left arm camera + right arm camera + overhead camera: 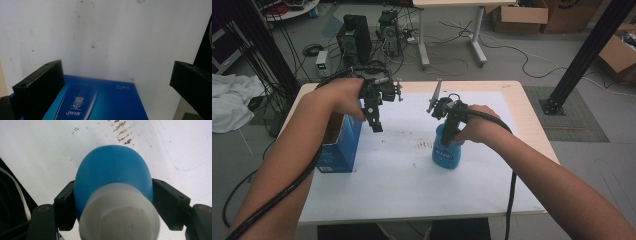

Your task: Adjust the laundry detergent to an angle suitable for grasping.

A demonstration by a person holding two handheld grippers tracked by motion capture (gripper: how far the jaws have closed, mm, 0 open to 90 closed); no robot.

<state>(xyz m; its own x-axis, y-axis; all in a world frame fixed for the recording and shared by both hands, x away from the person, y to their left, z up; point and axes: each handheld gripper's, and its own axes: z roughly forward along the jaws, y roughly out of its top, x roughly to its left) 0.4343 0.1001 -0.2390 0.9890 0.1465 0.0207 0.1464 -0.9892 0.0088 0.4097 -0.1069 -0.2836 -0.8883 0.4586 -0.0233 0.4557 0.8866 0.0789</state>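
Note:
A blue bottle (447, 150) with a white cap (120, 220) stands upright on the white sheet (412, 180) right of centre. My right gripper (451, 132) comes down from above and is shut on its upper body; in the right gripper view both jaws press the sides of the blue bottle (112, 175). A blue carton (339, 145) stands open-topped at the left edge of the sheet. My left gripper (375, 122) hangs just right of the carton, jaws pointing down. Seen from the left gripper view, the left gripper (115, 85) is open wide over the blue carton (105, 102), holding nothing.
The wooden table (512, 87) borders the white sheet, which carries brown smudges (424, 145) near the bottle. Behind the table, computer towers (354, 35), cables and another desk's legs (477, 35) stand on the floor. A black frame post (582, 55) rises at the right.

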